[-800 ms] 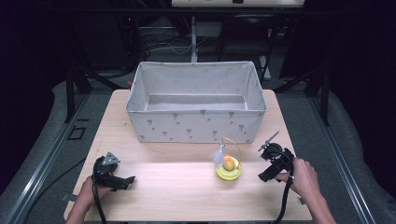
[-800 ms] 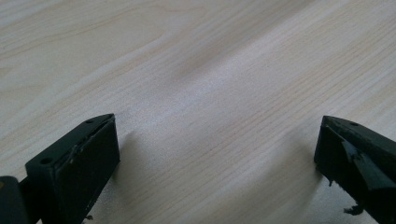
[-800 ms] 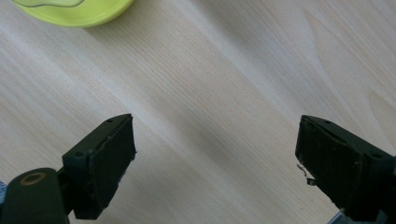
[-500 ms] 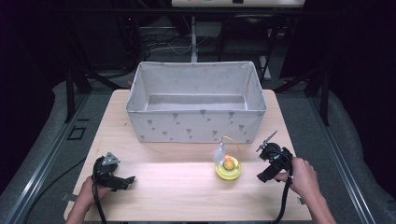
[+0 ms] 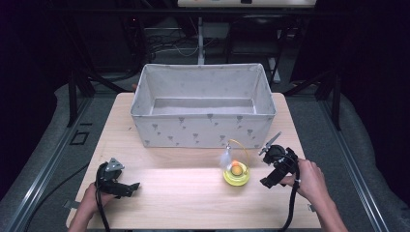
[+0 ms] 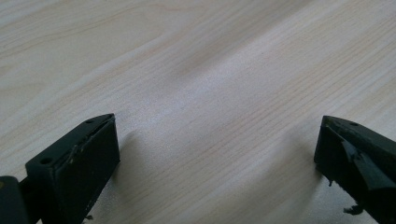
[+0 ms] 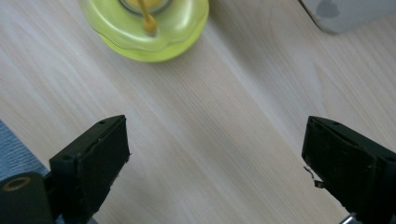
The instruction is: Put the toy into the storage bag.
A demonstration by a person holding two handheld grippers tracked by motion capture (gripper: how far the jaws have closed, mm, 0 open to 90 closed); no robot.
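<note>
A yellow-green round toy (image 5: 236,175) with an orange ball in its middle and a thin wire hoop over it stands on the wooden table (image 5: 193,203), just in front of the fabric bin (image 5: 203,130). My right gripper (image 5: 267,177) rests on the table right beside the toy, apart from it, jaws open. In the right gripper view the toy (image 7: 144,23) lies ahead of the open right gripper (image 7: 215,163), with bare wood between the pads. My left gripper (image 5: 131,187) sits at the table's front left. Its own view shows the left gripper (image 6: 217,158) open over bare wood.
The grey-white fabric bin with a small printed pattern takes up the back half of the table, and its corner (image 7: 350,11) shows in the right gripper view. Dark floor and black frame legs surround the table.
The right hand and its gripper have edged slightly left toward the toy. The left gripper and the toy have stayed in place.
</note>
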